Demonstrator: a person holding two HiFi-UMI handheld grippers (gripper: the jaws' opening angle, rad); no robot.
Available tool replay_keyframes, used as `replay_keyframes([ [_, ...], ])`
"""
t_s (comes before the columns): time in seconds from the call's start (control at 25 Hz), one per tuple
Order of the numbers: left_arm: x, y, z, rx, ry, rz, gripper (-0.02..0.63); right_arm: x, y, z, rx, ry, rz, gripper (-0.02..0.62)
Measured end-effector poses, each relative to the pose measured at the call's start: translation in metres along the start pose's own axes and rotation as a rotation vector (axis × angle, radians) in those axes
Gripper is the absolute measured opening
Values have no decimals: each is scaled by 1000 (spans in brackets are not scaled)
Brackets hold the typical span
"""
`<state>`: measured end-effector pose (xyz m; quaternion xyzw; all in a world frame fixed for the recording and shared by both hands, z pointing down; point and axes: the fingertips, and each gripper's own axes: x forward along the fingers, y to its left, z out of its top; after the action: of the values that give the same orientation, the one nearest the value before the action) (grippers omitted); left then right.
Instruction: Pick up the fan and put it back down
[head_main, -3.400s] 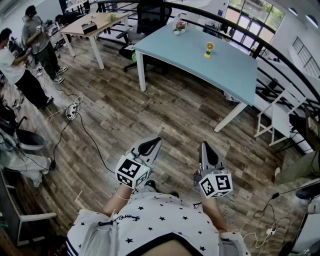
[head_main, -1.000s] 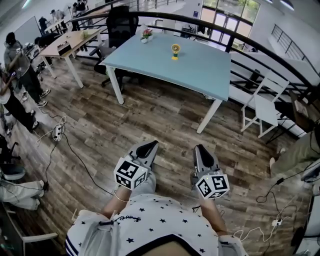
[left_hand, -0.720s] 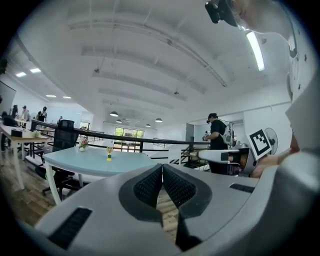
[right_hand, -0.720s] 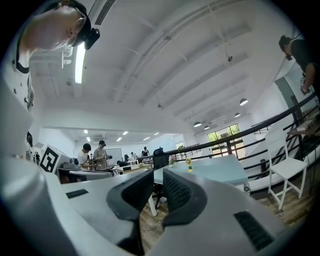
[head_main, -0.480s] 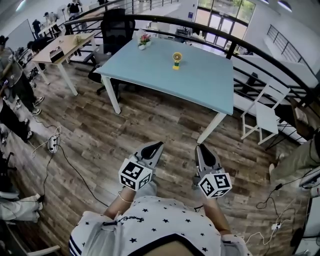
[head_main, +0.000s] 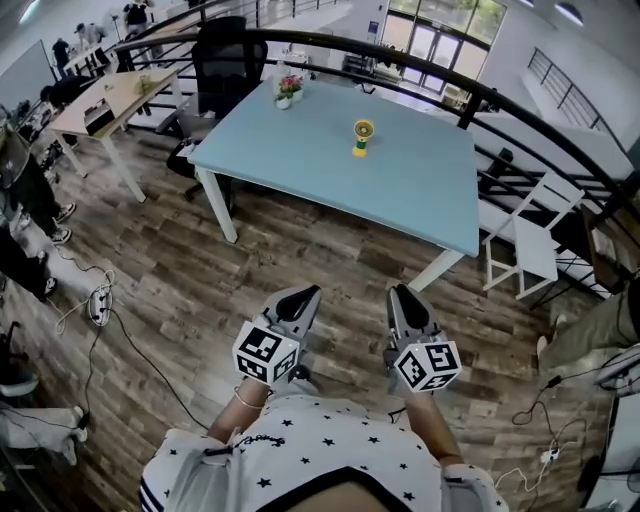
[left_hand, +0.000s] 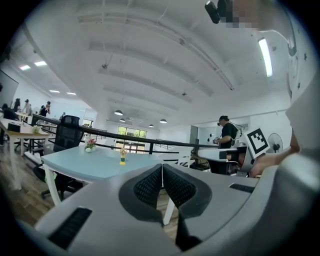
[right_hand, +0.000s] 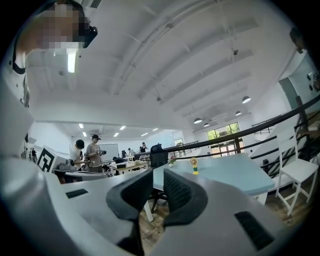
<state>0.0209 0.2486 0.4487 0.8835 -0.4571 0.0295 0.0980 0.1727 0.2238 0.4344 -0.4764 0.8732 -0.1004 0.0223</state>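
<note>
The left hand-held gripper (head_main: 305, 293) has its ribbed dark pads pressed together at the tips, with nothing between them. The right hand-held gripper (head_main: 400, 291) shows a narrow gap. Its jaws have just been opening, and nothing is between them either. Both are held low in front of the body, pointing forward and about level.

The fan (head_main: 362, 137) stands upright on the worktop (head_main: 410, 195), well apart from both grippers, out past a stretch of floor and the worktop's near edge. It lies straight ahead, roughly between the lines the two grippers point along. In the left gripper view it sits left of the jaws, and in the right gripper view right of them. From the head view the right one looks slightly nearer, though the margin is small, so I judge it the likelier to reach first. The fan's long axis is vertical, with a round head on a short stem and foot, so a level grip across the stem looks the natural approach.

The fan is small, yellow with some green low down, and looks like smooth plastic. The worktop is a flat, matt pale-blue slab on white legs, bare around the fan. A small flower pot (head_main: 287, 90) stands near its far corner, well apart from the fan. A black office chair (head_main: 222, 62) is at the far side and a white chair (head_main: 530, 245) off the right end. The floor (head_main: 200, 270) is dark wood-grain planking.
</note>
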Motion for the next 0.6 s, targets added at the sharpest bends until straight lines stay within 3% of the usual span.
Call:
replay_keyframes([
  [0.28,10,71,9,3,1,41,29,70,8,0,1,10,11,64],
  [0.6,0,118,8,-2,13,89,29,119,16,-1,-1,16,24,72],
])
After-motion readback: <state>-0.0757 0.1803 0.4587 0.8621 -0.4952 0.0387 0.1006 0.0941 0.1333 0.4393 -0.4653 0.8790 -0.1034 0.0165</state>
